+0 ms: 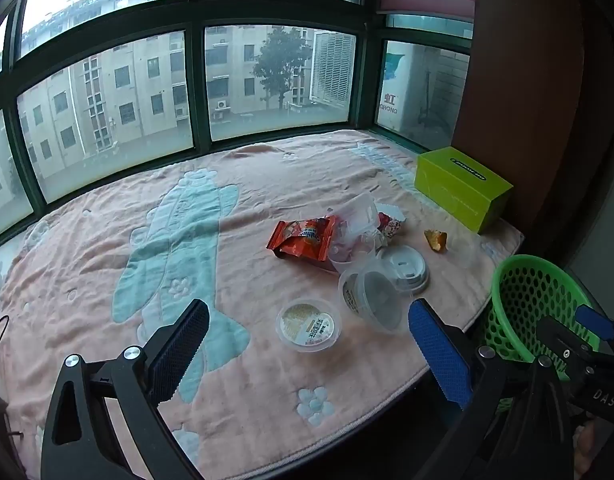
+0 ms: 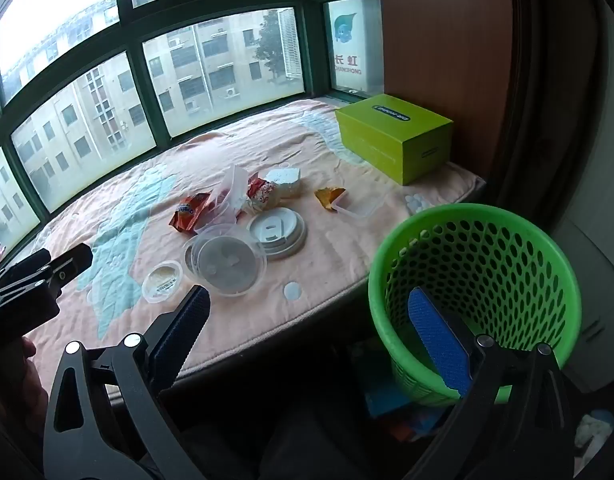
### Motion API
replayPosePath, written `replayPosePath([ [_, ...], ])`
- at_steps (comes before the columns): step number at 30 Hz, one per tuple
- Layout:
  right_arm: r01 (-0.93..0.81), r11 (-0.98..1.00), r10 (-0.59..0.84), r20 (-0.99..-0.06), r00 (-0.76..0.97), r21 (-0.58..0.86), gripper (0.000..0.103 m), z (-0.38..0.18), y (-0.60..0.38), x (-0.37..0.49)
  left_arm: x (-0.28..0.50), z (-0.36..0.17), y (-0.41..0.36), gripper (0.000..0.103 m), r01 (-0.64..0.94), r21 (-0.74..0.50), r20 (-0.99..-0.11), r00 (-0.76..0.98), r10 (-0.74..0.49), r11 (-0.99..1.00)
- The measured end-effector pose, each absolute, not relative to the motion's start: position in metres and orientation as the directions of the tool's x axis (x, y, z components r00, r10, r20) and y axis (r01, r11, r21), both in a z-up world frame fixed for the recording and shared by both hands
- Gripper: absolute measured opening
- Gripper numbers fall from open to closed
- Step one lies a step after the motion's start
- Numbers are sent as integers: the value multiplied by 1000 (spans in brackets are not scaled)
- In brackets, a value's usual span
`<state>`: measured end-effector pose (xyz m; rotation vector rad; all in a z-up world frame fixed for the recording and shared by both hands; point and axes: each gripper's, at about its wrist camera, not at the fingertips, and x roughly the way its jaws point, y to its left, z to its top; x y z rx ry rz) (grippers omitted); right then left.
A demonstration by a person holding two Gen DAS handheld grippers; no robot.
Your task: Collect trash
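Between the wide-spread jaws of your left tool (image 1: 309,354) nothing is held; it hangs over the near edge of the window seat, angled down at the pink blanket (image 1: 107,248). Your right tool (image 2: 311,330) is just as wide open and empty, its blue pad hanging in front of the green basket (image 2: 473,280), which stands off the seat's right end.

Closest to the left tool lies a small sealed cup (image 1: 308,325), and just beyond it a clear tub (image 1: 373,294) on its side, touching a white lid (image 1: 403,268). Farther back an orange wrapper (image 1: 303,238) sits bunched against crumpled clear plastic (image 1: 361,216) and a red-and-white wrapper (image 1: 391,222). An orange scrap (image 1: 435,239) lies apart, near the green box (image 1: 463,188).

Start with the small cup, I'd say: bring the jaws level around its sides rather than pressing on the film top. The tub looks thin, so close gently on its rim. Keep the basket within easy reach for the drop.

Hard to read: a clear tray (image 2: 359,205) beside the scrap nearly vanishes in the left view, the pile hides whatever sits under it, and the basket's bottom is out of sight.
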<state>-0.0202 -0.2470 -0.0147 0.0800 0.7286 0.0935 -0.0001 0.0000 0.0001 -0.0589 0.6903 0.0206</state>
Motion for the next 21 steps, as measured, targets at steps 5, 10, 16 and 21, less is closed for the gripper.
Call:
replayPosePath([
  [5,-56,993,110,-662,742,103,98,-15,-248,-20,0,0,0,97,-39,-48,-640,768,-1,998],
  [10,-58,993,110,-660,743,101,98,-15,-247,-20,0,0,0,97,-39,-50,-639,769,-2,998],
  [16,-55,994,105,-660,744,96,98,-15,-248,-19,0,0,0,97,-39,-49,-640,768,-2,998],
  [21,-60,993,111,-661,742,99,98,-14,-248,-19,0,0,1,97,-40,-51,-641,768,-2,998],
])
